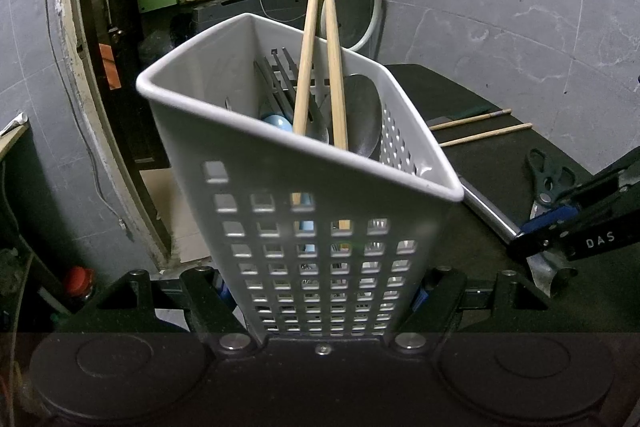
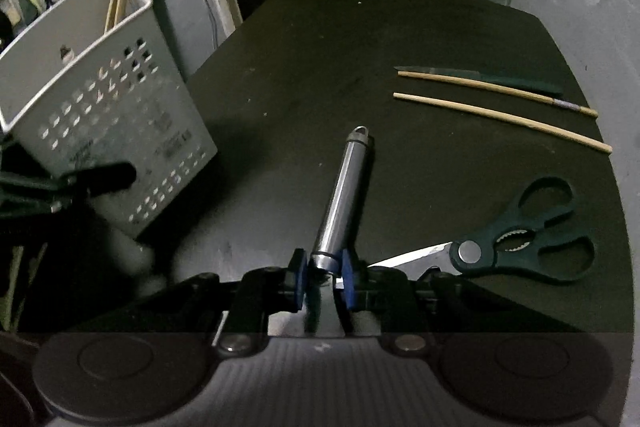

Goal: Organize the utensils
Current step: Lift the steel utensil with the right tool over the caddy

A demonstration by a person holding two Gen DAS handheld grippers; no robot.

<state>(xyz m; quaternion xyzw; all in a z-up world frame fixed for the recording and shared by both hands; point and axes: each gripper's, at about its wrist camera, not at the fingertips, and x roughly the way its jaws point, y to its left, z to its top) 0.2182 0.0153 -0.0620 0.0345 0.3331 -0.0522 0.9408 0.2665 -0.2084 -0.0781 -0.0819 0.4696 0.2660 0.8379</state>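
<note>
The left gripper (image 1: pixel 324 291) clamps a white perforated utensil caddy (image 1: pixel 304 155) between its pads and holds it tilted above a dark tabletop (image 2: pixel 360 47). Inside the caddy stand two wooden chopsticks (image 1: pixel 320 59), leaning together at their tops, alongside a large metal spoon (image 1: pixel 362 107), a pale blue utensil (image 1: pixel 278 123) and several dark metal handles that cannot be told apart. The right gripper (image 2: pixel 324 277), its blue pads (image 2: pixel 347 275) pinching the lower end of a steel-handled utensil (image 2: pixel 344 195), holds the handle pointing away, its hanging loop at the far end; the tool's working end is hidden under the gripper. To the right on the table lie dark-handled kitchen scissors (image 2: pixel 520 247), their blade tip reaching toward the gripper. Farther back lie two loose chopsticks (image 2: pixel 500 111), roughly parallel, the rear one just beside a dark-handled knife (image 2: pixel 480 77).
</note>
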